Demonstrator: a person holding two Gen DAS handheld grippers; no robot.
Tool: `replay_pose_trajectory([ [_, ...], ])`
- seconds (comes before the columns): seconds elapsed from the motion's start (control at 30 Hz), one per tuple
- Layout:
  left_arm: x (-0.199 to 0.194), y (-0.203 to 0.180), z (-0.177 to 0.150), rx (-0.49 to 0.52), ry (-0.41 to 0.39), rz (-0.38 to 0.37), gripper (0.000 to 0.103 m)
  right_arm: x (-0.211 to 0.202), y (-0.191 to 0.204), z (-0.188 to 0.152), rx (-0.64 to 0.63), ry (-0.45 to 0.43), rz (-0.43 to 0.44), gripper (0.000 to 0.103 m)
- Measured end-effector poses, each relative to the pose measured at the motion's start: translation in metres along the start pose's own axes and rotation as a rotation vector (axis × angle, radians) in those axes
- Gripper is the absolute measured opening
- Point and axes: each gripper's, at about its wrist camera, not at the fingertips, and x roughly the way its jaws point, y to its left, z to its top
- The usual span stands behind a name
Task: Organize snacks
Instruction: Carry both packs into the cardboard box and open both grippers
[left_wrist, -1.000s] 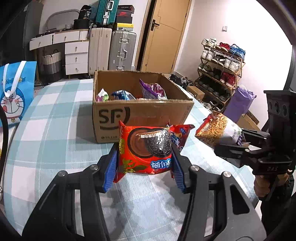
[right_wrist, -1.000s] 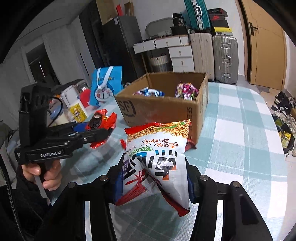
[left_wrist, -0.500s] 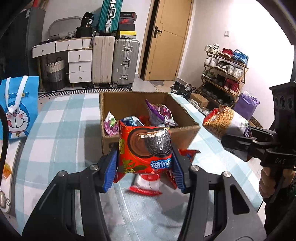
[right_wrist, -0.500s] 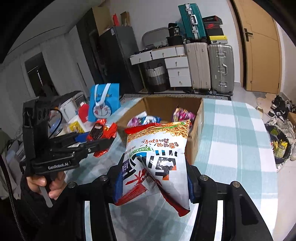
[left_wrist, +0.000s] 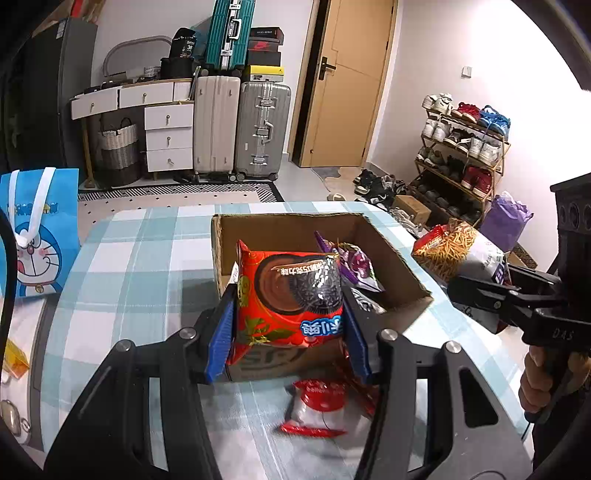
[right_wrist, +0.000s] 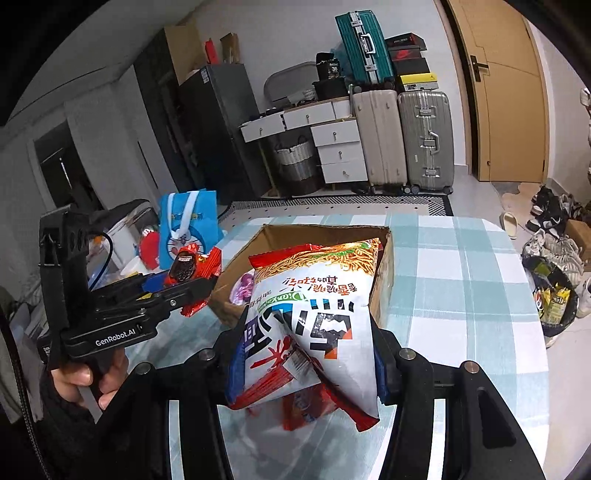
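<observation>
two handheld tools hang over a checked tabletop (left_wrist: 122, 266) beside an open cardboard box (left_wrist: 400, 258), each clenched on a snack packet. the left tool (left_wrist: 288, 325) pinches a red cookie packet (left_wrist: 290, 295) by its side edges between blue pads; the packet stands upright before the box's near wall, its printed face toward the camera with the lettering upside down, its top edge level with the box's opening. the right tool (right_wrist: 306, 354) grips a white-and-red noodle-snack bag (right_wrist: 314, 314), which is taller than it is wide, its long axis running up and away toward the box, its crimped top end over the box's near rim and its lower corner creased between the pads. inside the box lie a purple foil packet (left_wrist: 352, 262) against the right wall and other wrappers, too hidden to name. on the tabletop just before the box, beneath both tools, lies a red-and-white packet (left_wrist: 317, 410), blurred. left of the box, at the tabletop's far edge, a blue cartoon gift bag (left_wrist: 35, 229) stands upright. a hand (right_wrist: 88, 380) holds the left tool's handle, seen from the right wrist view.
</observation>
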Motion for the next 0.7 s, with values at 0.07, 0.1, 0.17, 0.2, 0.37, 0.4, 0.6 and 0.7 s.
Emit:
replay_pose_trajectory([
  [0.07, 0.009, 0.002, 0.003, -0.001, 0.004, 0.002, 0.05, 0.006, -0.002, 0.002, 0.011, 0.002, -0.001, 0.053],
  [0.1, 0.013, 0.002, 0.004, -0.001, 0.005, 0.004, 0.05, 0.01, -0.003, 0.003, 0.02, 0.006, 0.002, 0.053],
  [0.17, 0.021, 0.004, 0.008, -0.003, 0.007, 0.008, 0.05, 0.017, -0.003, 0.005, 0.023, 0.013, 0.008, 0.053],
  [0.2, 0.026, 0.004, 0.009, -0.002, 0.01, 0.011, 0.05, 0.02, -0.002, 0.007, 0.022, 0.01, 0.007, 0.053],
  [0.37, 0.047, 0.006, 0.017, 0.003, 0.015, 0.029, 0.05, 0.036, -0.005, 0.011, 0.029, 0.001, 0.037, 0.053],
  [0.4, 0.051, 0.007, 0.019, 0.003, 0.018, 0.031, 0.05, 0.039, -0.004, 0.012, 0.027, -0.002, 0.033, 0.053],
  [0.6, 0.073, 0.011, 0.025, -0.006, 0.031, 0.04, 0.05, 0.062, -0.008, 0.014, 0.051, 0.006, 0.022, 0.053],
  [0.7, 0.083, 0.012, 0.026, 0.0, 0.035, 0.046, 0.05, 0.069, -0.011, 0.014, 0.051, 0.009, 0.012, 0.053],
])
